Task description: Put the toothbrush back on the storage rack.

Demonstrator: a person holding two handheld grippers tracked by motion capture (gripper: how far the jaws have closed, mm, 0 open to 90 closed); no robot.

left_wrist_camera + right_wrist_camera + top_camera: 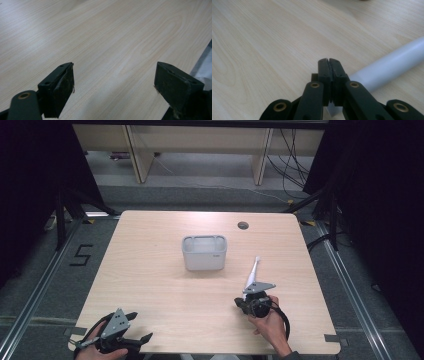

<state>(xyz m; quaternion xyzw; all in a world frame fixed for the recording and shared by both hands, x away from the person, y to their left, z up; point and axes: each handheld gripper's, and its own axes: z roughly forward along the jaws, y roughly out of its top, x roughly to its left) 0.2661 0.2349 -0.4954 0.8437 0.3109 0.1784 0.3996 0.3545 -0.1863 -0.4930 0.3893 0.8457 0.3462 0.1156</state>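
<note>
A grey bin (204, 253) stands mid-table (150, 270); cables (292, 160) trail on the floor beyond.

A white toothbrush (252, 272) lies slanted on the right half of the wooden table, its narrow head end pointing away toward the far side, its thick handle end nearest the person. In the right gripper view its handle (392, 66) is a smooth, pale grey-white cylinder (matte, unmarked) resting on the wood. It sits well apart from the table's edges.
</note>
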